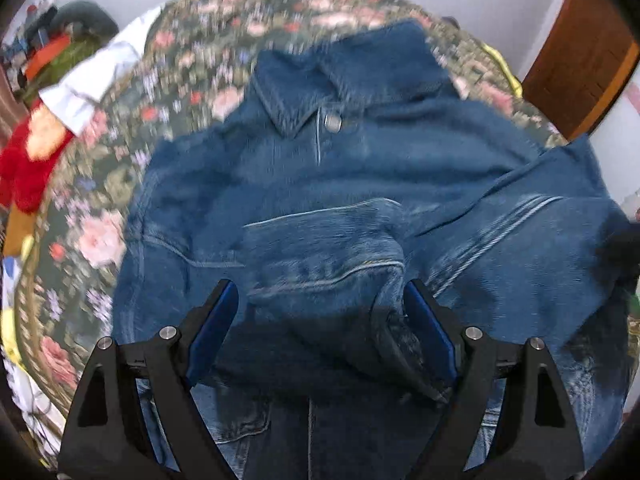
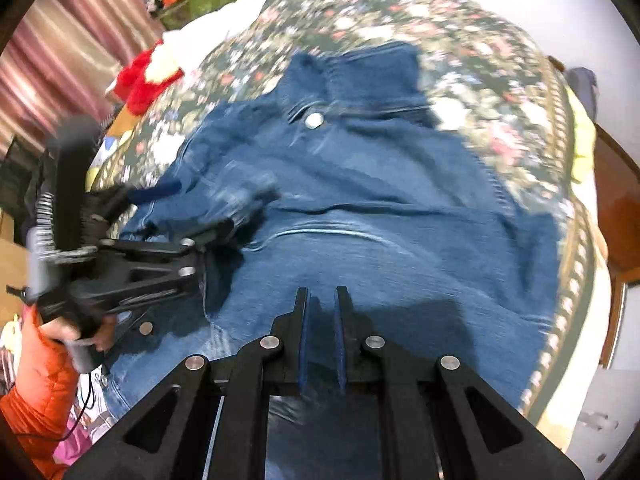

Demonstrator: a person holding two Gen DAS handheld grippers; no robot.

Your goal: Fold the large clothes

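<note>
A blue denim jacket (image 1: 360,160) (image 2: 380,200) lies front up on a floral bedspread (image 1: 192,60) (image 2: 460,40). Its collar (image 1: 288,96) points away from me, with a metal snap button (image 1: 332,122) (image 2: 313,120) below it. My left gripper (image 1: 320,288) (image 2: 200,208) stands open wide over the jacket's left side. A bunched fold of denim with a cuff lies between its blue pads (image 1: 224,320), and I see no pinch on it. My right gripper (image 2: 322,292) hovers over the jacket's lower middle, shut, with nothing visible between its pads. Both views are motion-blurred.
A red plush toy (image 1: 28,160) (image 2: 136,80) and a white cloth (image 1: 100,72) lie at the bed's left edge. Wooden furniture (image 1: 580,52) (image 2: 620,216) stands to the right. A hand in an orange sleeve (image 2: 36,360) holds the left gripper. A pink curtain (image 2: 60,40) hangs at the left.
</note>
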